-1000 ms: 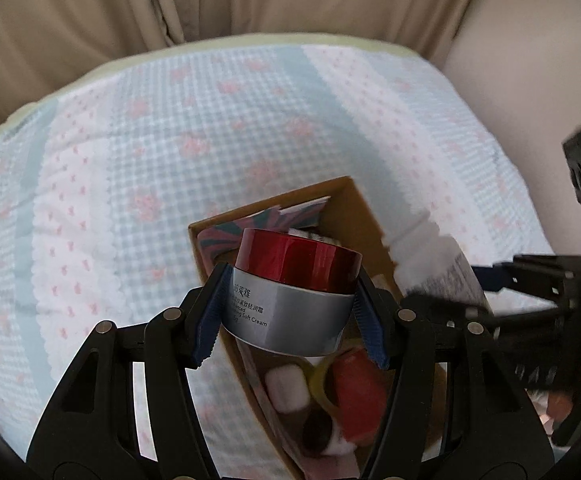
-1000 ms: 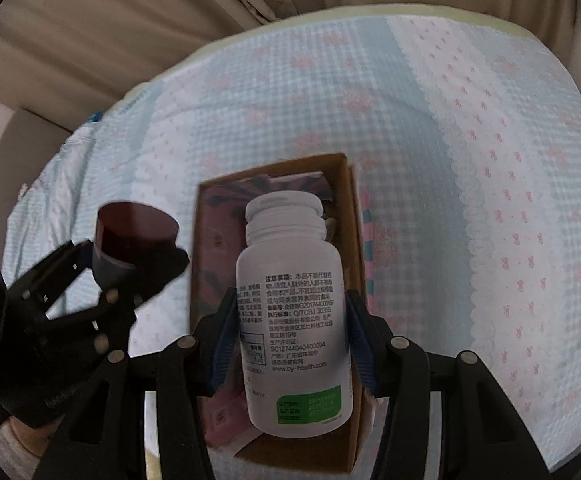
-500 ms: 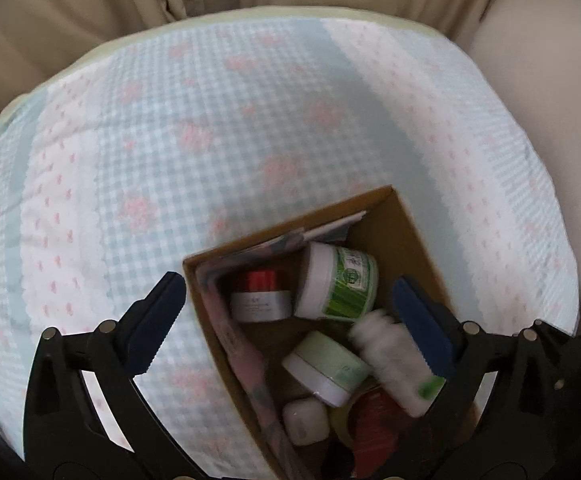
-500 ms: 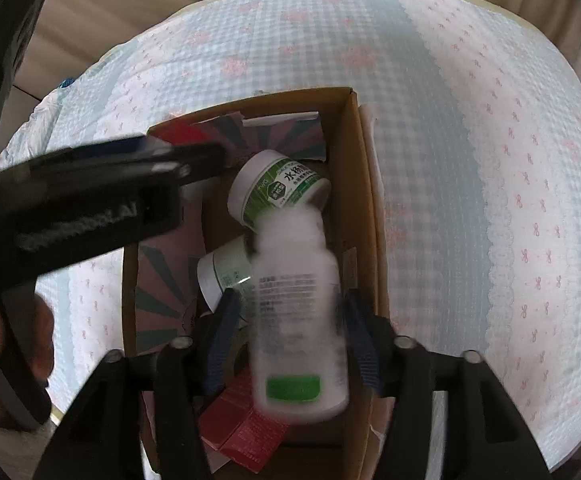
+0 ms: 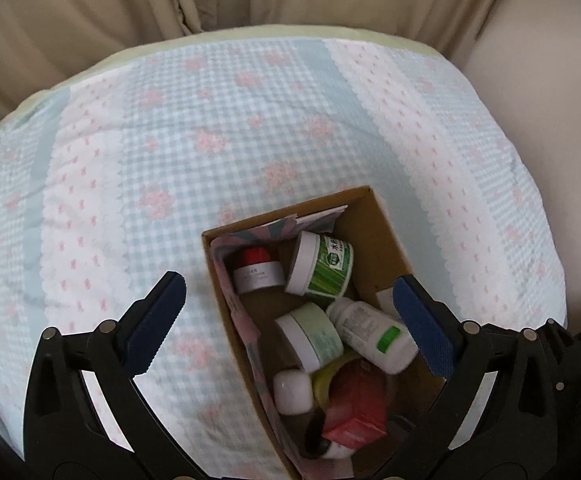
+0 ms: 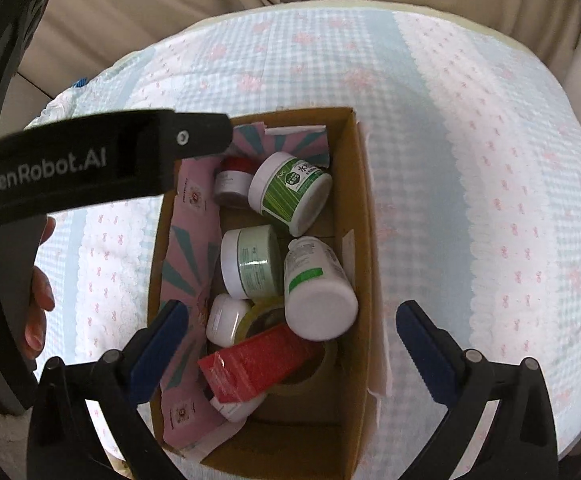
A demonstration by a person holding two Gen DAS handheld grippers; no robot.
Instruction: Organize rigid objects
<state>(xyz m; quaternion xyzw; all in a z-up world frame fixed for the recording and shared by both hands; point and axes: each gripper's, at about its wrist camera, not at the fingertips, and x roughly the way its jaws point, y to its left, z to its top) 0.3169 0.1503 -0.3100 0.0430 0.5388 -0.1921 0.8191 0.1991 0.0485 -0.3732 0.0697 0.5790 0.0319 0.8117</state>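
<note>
1. Two wide-spread fingers frame my left wrist view: my left gripper (image 5: 290, 312) stands fully apart, blue pads (image 5: 422, 324) bare and touching nothing. It opened within the last second, and nothing sits between the jaws now.
2. Below that gap the cardboard box (image 5: 386, 224) rests on the checked bedspread (image 5: 210, 128). The red-lidded cream jar (image 5: 256, 270) lies at the box's far end, against the pink patterned liner (image 5: 250, 340).
3. Beside it lies the green-striped jar (image 5: 322, 266) on its side, then a pale green jar (image 5: 310, 336), the white pill bottle (image 5: 370, 334), a small white jar (image 5: 292, 392) and a red packet (image 5: 354, 408).
4. In my right wrist view my right gripper (image 6: 286, 336) also gapes as wide as it goes; its jaws have just been opening, and they grip nothing.
5. The pill bottle (image 6: 318, 284) lies loose in the box (image 6: 364, 240), its flat base toward the camera, leaning near the right wall and well clear of both my pads (image 6: 162, 336).
6. The red packet (image 6: 258, 364) lies nearest me over a roll of tape (image 6: 310, 376); the red-lidded jar (image 6: 234, 180) sits partly hidden behind the black arm of my left gripper (image 6: 102, 168), which crosses the upper left with a hand (image 6: 38, 300) on its handle.
</note>
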